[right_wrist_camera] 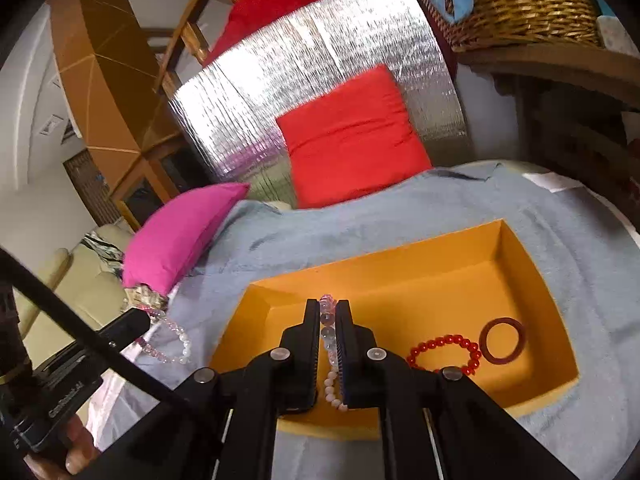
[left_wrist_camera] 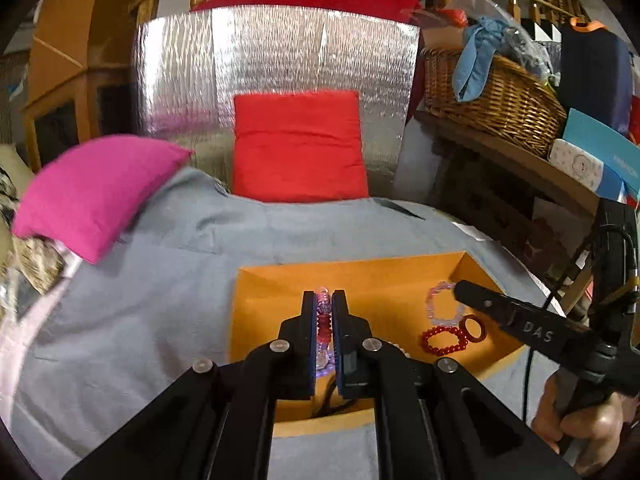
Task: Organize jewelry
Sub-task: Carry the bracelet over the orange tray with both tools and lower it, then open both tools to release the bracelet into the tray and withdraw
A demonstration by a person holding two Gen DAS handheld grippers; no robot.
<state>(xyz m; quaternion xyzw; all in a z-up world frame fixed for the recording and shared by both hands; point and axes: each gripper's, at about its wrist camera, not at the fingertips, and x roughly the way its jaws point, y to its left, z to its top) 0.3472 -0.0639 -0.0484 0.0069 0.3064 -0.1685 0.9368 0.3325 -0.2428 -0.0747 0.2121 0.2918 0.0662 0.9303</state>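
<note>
An orange open box [left_wrist_camera: 360,276] [right_wrist_camera: 520,248] lies on a grey-blue cloth. In it lie a red bead bracelet [left_wrist_camera: 444,340] [right_wrist_camera: 444,350] and a dark red ring [left_wrist_camera: 472,328] [right_wrist_camera: 502,340]. My left gripper [left_wrist_camera: 324,300] is shut on a pink and clear bead bracelet [left_wrist_camera: 323,320], held above the box's left part; it shows in the right wrist view [right_wrist_camera: 172,340] hanging left of the box. My right gripper [right_wrist_camera: 329,306] is shut on a pale pink bead bracelet [right_wrist_camera: 330,344] [left_wrist_camera: 442,306] over the box; in the left wrist view it [left_wrist_camera: 460,288] enters from the right.
A pink cushion [left_wrist_camera: 96,192] [right_wrist_camera: 180,232] lies on the cloth at the left. A red cushion [left_wrist_camera: 300,148] [right_wrist_camera: 352,136] leans on a silver foil panel [left_wrist_camera: 272,52] behind. A wicker basket [left_wrist_camera: 492,100] sits on a shelf at the right.
</note>
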